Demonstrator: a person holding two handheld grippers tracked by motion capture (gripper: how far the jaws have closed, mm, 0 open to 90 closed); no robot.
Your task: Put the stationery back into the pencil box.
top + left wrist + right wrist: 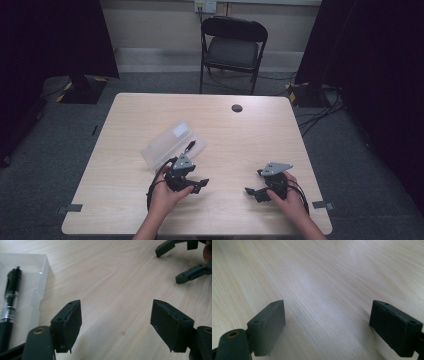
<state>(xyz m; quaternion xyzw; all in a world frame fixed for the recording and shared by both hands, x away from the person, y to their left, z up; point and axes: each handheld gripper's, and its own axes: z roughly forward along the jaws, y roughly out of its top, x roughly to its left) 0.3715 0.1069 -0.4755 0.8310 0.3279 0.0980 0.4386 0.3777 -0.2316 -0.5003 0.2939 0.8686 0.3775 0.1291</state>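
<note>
Gaping tongs (327,327) over bare table (324,277)

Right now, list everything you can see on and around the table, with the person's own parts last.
table: one, light wood, centre.
plastic case: one, clear, open, left of centre.
pen: one, black, lying in the case.
round cap: one, dark, set in the table's far edge.
folding chair: one, black, beyond the table.
left tool: one, black, open and empty, beside the case.
right tool: one, black, open and empty, near right.
hands: two, each holding a tool.
</note>
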